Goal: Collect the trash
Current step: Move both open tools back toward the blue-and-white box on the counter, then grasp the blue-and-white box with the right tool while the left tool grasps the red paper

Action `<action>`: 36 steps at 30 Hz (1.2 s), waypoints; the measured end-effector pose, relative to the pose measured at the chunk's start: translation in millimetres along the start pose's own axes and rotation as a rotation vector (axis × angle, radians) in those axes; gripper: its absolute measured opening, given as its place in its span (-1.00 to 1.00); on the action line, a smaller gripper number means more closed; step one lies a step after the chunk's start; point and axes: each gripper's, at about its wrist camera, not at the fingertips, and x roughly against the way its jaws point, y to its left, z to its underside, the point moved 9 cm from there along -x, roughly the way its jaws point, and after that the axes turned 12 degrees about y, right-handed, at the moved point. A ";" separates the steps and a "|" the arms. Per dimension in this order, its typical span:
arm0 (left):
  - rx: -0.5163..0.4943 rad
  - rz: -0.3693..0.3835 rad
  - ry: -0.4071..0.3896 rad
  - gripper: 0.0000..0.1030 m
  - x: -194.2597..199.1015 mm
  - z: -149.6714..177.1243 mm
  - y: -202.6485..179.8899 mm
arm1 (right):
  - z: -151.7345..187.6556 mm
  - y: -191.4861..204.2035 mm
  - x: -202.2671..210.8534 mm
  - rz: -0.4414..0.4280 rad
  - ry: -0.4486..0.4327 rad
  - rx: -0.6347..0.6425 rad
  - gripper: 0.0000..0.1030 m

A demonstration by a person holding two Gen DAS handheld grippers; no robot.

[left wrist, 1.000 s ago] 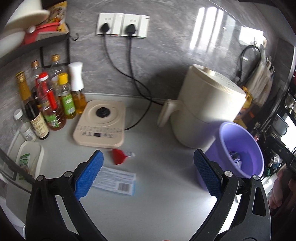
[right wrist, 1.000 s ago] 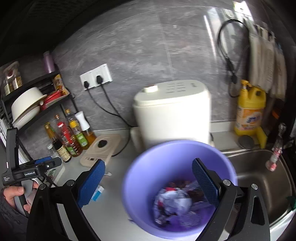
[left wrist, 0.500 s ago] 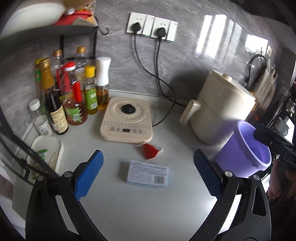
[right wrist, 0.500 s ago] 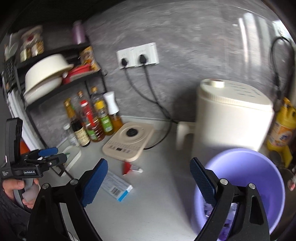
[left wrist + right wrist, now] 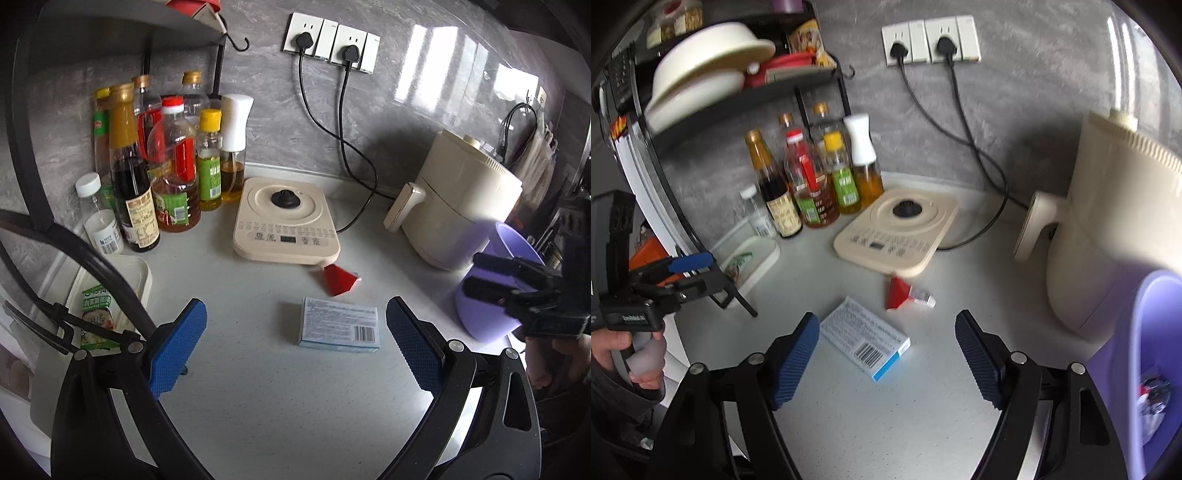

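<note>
Jaws wide, both grippers above box (image 5: 339,329)

Light: you get soft, even daylight | Glare: bright window streaks shine on the grey wall (image 5: 436,96) at upper right | Shadows: faint, soft-edged on the countertop (image 5: 258,387) | Blur: your right wrist view smears, worst on the purple bin (image 5: 1145,369) | Distortion: heavy fisheye bending, corners black

No words can be read with certainty. The pale blue box (image 5: 340,328) just in front of the cream cooker base (image 5: 287,221) carries a barcode and fine print too small to read; the bottle labels (image 5: 139,221) left of the base are blurred.
</note>
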 end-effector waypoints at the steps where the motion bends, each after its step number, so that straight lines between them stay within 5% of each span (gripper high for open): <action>1: 0.000 0.003 0.007 0.87 -2.7 1.7 1.2 | 1.8 2.0 -6.2 -0.003 0.010 0.001 0.45; 14: -0.029 0.077 0.131 0.45 -66.4 6.8 -0.6 | 30.6 -1.2 -82.9 -0.016 0.175 0.043 0.40; 18: -0.010 0.076 0.167 0.45 -83.5 5.4 3.9 | 27.8 3.9 -99.4 0.005 0.193 0.116 0.79; 23: -0.001 0.073 0.194 0.45 -99.0 4.3 10.6 | 25.0 11.6 -123.9 0.011 0.242 0.206 0.82; 33: 0.047 0.050 0.242 0.40 -122.0 10.0 27.1 | 16.0 18.3 -159.5 -0.004 0.284 0.356 0.80; 35: 0.051 0.049 0.243 0.40 -123.6 10.2 27.2 | 15.8 19.7 -165.6 -0.041 0.293 0.354 0.68; 36: 0.055 0.050 0.241 0.40 -124.2 10.5 27.5 | 17.0 21.4 -167.6 -0.058 0.300 0.356 0.46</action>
